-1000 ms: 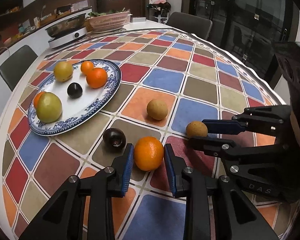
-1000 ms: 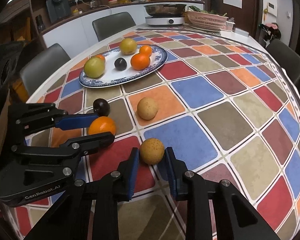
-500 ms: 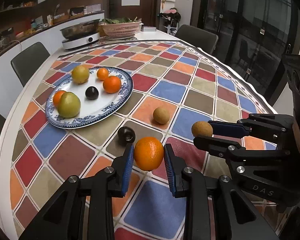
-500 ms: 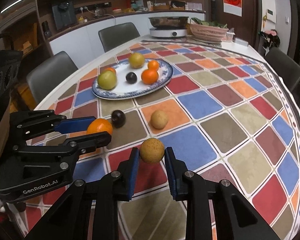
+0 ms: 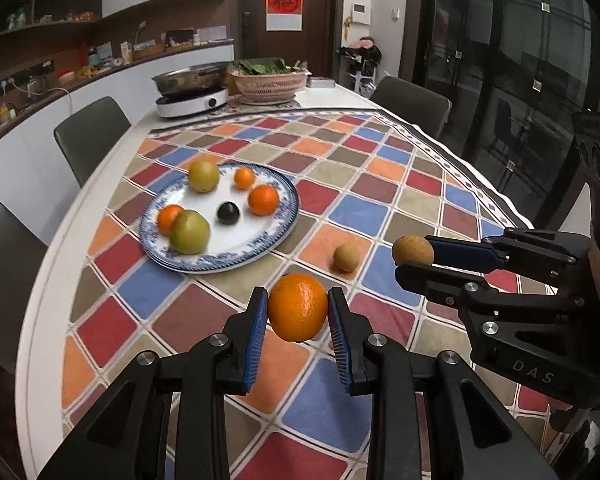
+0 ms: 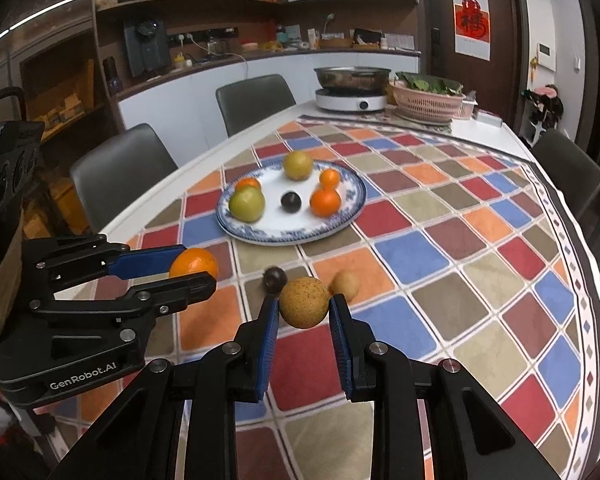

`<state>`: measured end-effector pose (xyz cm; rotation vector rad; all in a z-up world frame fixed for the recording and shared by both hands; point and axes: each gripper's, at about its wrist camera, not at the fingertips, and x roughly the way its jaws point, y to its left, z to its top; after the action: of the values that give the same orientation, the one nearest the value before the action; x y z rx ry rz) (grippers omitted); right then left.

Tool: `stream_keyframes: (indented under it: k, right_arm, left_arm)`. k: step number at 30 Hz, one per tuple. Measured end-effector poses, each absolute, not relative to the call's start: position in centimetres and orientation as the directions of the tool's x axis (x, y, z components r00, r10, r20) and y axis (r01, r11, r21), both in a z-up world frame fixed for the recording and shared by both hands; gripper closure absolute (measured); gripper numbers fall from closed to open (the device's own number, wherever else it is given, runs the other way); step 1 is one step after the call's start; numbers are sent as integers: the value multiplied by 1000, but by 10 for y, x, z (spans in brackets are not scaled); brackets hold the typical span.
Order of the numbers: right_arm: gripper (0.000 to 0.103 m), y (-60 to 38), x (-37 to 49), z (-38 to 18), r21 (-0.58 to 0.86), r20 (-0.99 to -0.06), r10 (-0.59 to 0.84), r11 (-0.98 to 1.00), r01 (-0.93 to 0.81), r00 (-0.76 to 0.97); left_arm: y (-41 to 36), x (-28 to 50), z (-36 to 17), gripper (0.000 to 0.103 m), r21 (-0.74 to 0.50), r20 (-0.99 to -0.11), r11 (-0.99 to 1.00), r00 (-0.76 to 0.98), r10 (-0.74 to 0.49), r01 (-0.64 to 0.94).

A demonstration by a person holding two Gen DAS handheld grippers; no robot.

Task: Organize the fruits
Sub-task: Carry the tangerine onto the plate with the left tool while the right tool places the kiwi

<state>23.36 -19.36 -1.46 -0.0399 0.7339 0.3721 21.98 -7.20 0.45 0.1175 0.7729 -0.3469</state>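
Note:
My left gripper [image 5: 298,312] is shut on an orange [image 5: 297,306] and holds it above the checked tablecloth; it also shows in the right wrist view [image 6: 194,270]. My right gripper [image 6: 303,309] is shut on a speckled brown fruit [image 6: 303,301] held in the air; the left wrist view shows the same fruit [image 5: 412,250] in it. A blue-rimmed plate [image 5: 278,234] [image 6: 350,218] ahead holds several fruits. A tan fruit [image 5: 345,257] [image 6: 346,284] and a dark plum [image 6: 275,278] lie on the cloth; the plum is hidden in the left wrist view.
An induction cooker with a steel pot [image 5: 192,94] and a pink basket of greens [image 5: 270,82] stand at the table's far end. Grey chairs [image 6: 118,172] line the left side and far corner. The table's edge curves close on the left [image 5: 48,280].
Both grippers have risen from the table, each carrying its fruit: the orange in the left, the speckled brown fruit in the right. The plate now looks farther off.

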Motion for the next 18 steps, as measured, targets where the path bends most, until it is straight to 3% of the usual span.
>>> stream_keyframes:
  k: [18]
  right_arm:
    - [76, -158, 294, 22, 107, -627, 373, 911, -399, 684]
  left_arm:
    - [-32, 269, 39, 72, -4, -652, 954, 723, -229, 298]
